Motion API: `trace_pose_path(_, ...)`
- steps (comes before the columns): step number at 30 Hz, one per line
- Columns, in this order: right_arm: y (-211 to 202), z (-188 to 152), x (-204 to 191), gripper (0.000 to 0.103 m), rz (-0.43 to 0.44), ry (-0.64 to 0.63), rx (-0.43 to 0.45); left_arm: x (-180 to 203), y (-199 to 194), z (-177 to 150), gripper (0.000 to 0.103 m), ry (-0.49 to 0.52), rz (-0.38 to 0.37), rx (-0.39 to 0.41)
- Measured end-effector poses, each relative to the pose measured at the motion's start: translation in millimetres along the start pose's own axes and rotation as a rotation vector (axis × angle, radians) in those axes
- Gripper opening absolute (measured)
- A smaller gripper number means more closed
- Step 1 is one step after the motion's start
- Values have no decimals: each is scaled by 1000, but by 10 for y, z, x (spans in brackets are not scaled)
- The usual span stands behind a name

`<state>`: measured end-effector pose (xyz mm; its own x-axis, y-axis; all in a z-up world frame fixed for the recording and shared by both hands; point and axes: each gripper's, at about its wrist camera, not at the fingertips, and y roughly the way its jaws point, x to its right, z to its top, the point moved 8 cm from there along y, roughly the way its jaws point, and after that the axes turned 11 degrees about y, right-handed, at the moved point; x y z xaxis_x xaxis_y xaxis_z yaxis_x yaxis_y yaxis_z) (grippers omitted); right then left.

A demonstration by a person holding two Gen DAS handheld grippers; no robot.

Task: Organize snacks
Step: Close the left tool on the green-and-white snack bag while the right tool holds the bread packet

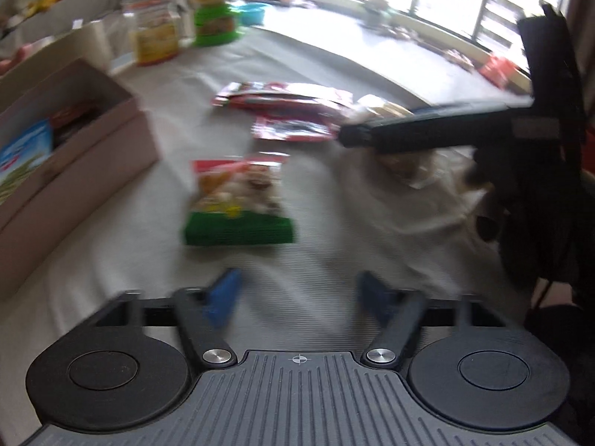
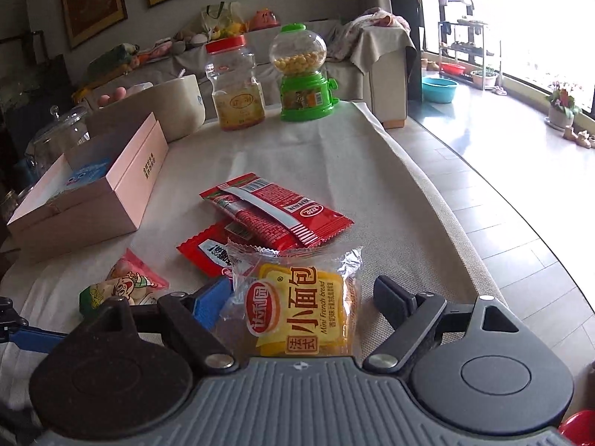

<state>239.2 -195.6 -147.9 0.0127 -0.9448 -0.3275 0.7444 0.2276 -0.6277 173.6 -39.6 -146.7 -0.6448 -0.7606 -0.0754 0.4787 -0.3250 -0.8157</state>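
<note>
My left gripper [image 1: 299, 297] is open over the grey cloth, with nothing between its blue pads [image 1: 223, 297]. Just ahead of it lies a snack bag [image 1: 238, 200] with a green bottom, also visible in the right wrist view [image 2: 122, 290]. My right gripper [image 2: 302, 299] is open. A clear packet of mini French bread [image 2: 301, 319] lies between its fingers, and the black right finger [image 2: 394, 297] stands apart from it. Red snack packets [image 2: 275, 215] are piled beyond. An open pink box [image 2: 93, 200] at the left holds a blue packet.
At the far end of the table stand a red-lidded plastic jar [image 2: 236, 85], a green candy dispenser [image 2: 303, 74] and a white pot [image 2: 174, 104]. A glass jar [image 2: 59, 133] sits behind the box. The table's edge [image 2: 446, 193] curves along the right, with floor beyond it.
</note>
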Motion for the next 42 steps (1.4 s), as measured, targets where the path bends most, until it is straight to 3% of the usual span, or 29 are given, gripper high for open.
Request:
trace_pose_path(3, -3, 2, 13, 85, 5, 5, 1, 84, 40, 14, 96, 29, 7, -8)
trace_pose_path(6, 0, 6, 18, 86, 9, 12, 2, 5, -82, 72, 83, -30, 4, 44)
trace_pose_path(9, 7, 13, 19, 87, 16, 20, 2, -225, -209, 198, 78, -75, 121, 122)
trace_pose_path(11, 10, 12, 14, 87, 18, 20, 1, -376, -158, 265, 78, -111, 159, 142)
trace_pose_path(16, 20, 6, 6, 91, 26, 12, -6, -588, 236, 317, 79, -172, 125, 120)
trace_pose_path(21, 65, -8, -47, 98, 30, -17, -27, -610, 272, 310, 75, -169, 120, 156)
trace_pose_path(22, 73, -14, -60, 100, 30, -25, -32, -615, 251, 290, 66, -170, 124, 158)
trace_pose_path(23, 82, -19, -72, 100, 34, -34, -39, -623, 222, 262, 65, -179, 132, 162)
trace_pose_path(25, 94, -23, -82, 103, 45, -53, -60, -611, 145, 178, 64, -198, 131, 167)
trace_pose_path(29, 50, -58, -71, 103, 63, -66, -83, -659, -89, -130, 64, -260, 241, 133)
trace_pose_path(35, 40, -120, -138, 103, 30, -137, -94, -576, -428, -573, 64, -408, 236, 175)
trace_pose_path(38, -50, -171, -215, 91, 20, -180, -61, -505, -464, -605, 64, -411, 251, 184)
trace_pose_path(42, -210, -314, -382, 72, 111, -208, -95, -447, -476, -610, 64, -393, 270, 178)
